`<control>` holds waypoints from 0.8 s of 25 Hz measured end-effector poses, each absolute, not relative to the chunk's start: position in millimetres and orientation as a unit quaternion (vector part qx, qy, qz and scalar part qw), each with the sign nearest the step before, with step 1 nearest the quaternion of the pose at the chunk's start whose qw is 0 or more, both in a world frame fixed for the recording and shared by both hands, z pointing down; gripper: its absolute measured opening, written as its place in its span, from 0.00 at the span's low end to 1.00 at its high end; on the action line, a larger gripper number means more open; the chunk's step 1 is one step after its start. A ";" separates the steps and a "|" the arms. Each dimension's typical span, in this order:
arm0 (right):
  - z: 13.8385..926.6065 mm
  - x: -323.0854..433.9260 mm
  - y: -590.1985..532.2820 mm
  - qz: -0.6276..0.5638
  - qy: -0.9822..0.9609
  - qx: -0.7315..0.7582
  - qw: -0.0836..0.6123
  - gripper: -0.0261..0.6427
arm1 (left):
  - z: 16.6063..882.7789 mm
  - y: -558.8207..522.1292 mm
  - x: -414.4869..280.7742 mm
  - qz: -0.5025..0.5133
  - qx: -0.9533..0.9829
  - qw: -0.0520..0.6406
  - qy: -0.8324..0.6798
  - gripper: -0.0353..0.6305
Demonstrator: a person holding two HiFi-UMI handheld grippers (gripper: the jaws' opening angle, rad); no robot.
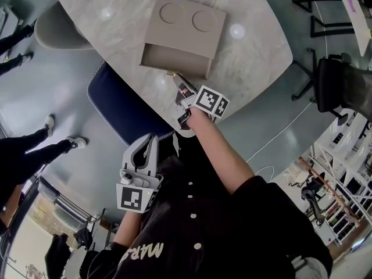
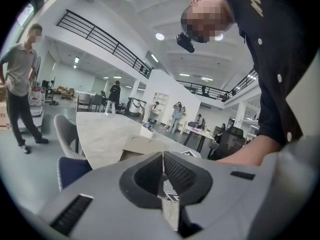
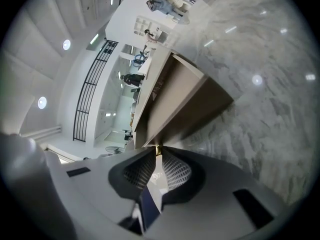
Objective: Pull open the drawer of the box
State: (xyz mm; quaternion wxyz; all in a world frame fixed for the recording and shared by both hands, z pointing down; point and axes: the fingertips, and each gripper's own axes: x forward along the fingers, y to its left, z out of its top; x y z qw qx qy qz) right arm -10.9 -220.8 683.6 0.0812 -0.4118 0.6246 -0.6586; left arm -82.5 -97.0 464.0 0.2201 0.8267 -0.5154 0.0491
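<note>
A beige box (image 1: 187, 25) with two round recesses in its top lies on the marble table (image 1: 256, 45). Its drawer (image 1: 174, 58) stands pulled out toward me, with its inside showing. My right gripper (image 1: 176, 79) is at the drawer's front, shut on the small gold knob (image 3: 158, 148); the drawer front (image 3: 172, 104) fills the right gripper view. My left gripper (image 1: 152, 139) hangs off the table by my torso, shut on nothing, its fingertips (image 2: 163, 160) together. In the left gripper view the box (image 2: 142, 144) is just beyond them.
A blue chair (image 1: 113, 106) is tucked under the table's near edge and a grey chair (image 1: 58, 31) stands at the left. People's legs (image 1: 35, 147) are on the floor at left. A black office chair (image 1: 340, 86) is at the right.
</note>
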 end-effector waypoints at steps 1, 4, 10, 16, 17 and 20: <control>683.8 -11.7 -216.9 -0.659 0.625 -0.411 0.080 0.08 | 465.8 -95.0 -83.4 0.052 0.826 0.220 -0.517 0.08; 683.4 -13.5 -207.2 -0.659 0.626 -0.410 0.080 0.08 | 469.0 -88.1 -86.0 0.058 0.824 0.222 -0.518 0.08; 682.9 -16.7 -192.2 -0.660 0.625 -0.409 0.076 0.08 | 472.4 -76.5 -88.3 0.074 0.824 0.224 -0.516 0.08; 683.8 -23.5 -176.4 -0.663 0.624 -0.407 0.072 0.08 | 472.8 -72.5 -88.6 0.069 0.825 0.224 -0.515 0.08; 683.7 -23.8 -173.8 -0.663 0.624 -0.407 0.072 0.08 | 472.8 -71.4 -88.7 0.070 0.825 0.224 -0.514 0.08; 683.5 -24.9 -166.7 -0.664 0.622 -0.408 0.073 0.08 | 469.5 -69.7 -87.7 0.064 0.828 0.221 -0.511 0.08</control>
